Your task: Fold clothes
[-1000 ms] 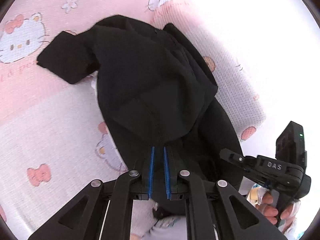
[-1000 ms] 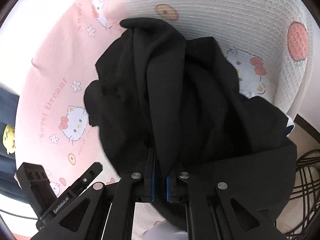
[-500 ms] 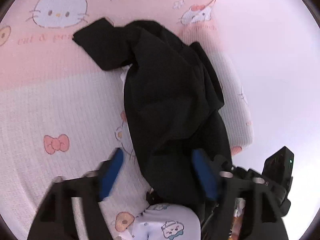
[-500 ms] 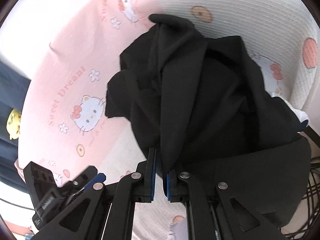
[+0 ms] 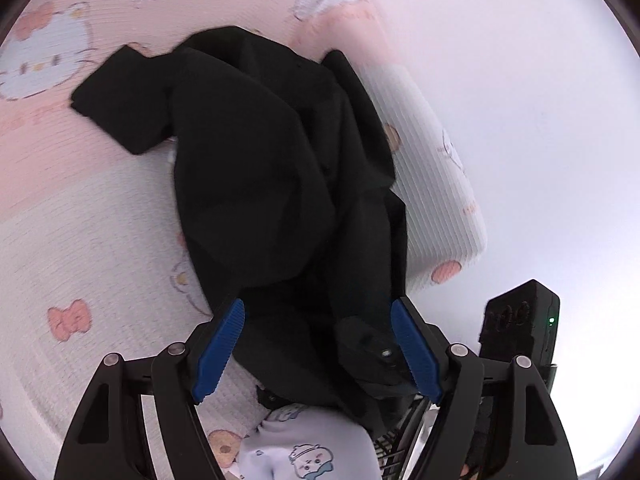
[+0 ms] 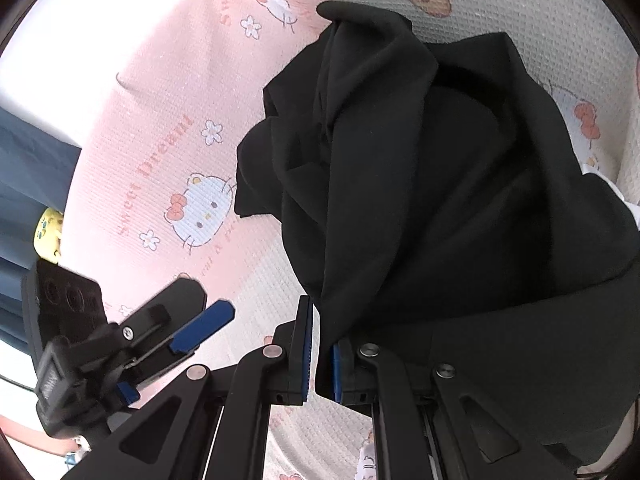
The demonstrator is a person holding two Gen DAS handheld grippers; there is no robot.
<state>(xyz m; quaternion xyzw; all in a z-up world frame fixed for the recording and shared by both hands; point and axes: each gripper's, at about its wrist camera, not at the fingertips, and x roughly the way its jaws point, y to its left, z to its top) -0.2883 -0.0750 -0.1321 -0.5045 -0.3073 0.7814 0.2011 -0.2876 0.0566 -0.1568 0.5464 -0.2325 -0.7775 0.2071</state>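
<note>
While the black garment (image 5: 280, 184) lies bunched on the pink and white cartoon-print blanket (image 5: 80, 240), the left gripper (image 5: 318, 344) stands released, its blue pads spread wide with cloth between them but not pinched. The right gripper (image 6: 318, 356) is clenched on a fold of the garment's edge.

On the pink, waffle-textured cartoon-cat blanket (image 6: 160, 92) we read "sweet Dream" printed in darker pink script; the other lettering there is too blurred to make out.
</note>
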